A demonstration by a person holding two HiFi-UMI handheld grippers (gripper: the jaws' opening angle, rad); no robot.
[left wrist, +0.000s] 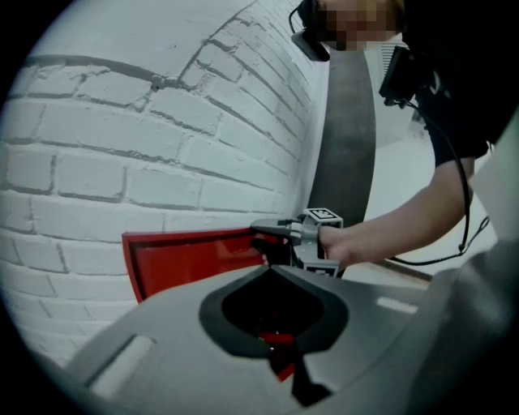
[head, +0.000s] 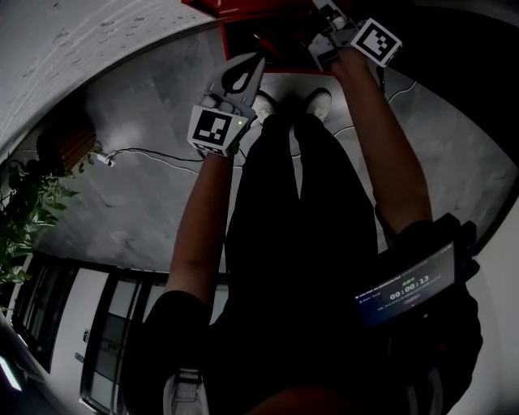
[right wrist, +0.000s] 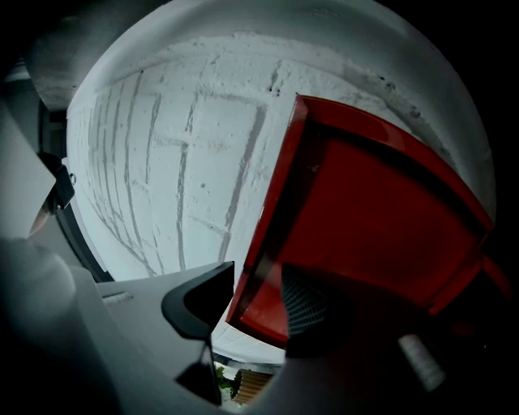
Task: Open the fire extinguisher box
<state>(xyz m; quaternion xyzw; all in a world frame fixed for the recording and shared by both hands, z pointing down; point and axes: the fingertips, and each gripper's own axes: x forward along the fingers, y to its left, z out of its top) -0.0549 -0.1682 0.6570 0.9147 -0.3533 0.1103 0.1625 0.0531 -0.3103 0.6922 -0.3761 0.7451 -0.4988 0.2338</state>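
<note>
The red fire extinguisher box (head: 243, 10) hangs on a white brick wall (left wrist: 122, 138). Its red door (right wrist: 365, 211) stands partly swung out from the wall. My right gripper (right wrist: 251, 312) is at the door's free edge, and that edge lies between its wide jaws. One ribbed pad (right wrist: 304, 304) is on the inner face, and a gap shows at the other pad. The left gripper view shows this right gripper (left wrist: 272, 235) against the door (left wrist: 195, 259). My left gripper (head: 259, 58) hangs lower, away from the box, its tips together on nothing.
A potted plant (head: 28, 203) and a wooden stand (head: 69, 138) are on the grey floor at the left. A thin cable (head: 154, 154) runs across the floor. The person's shoes (head: 316, 101) stand just below the box. A lit screen (head: 405, 288) hangs at the chest.
</note>
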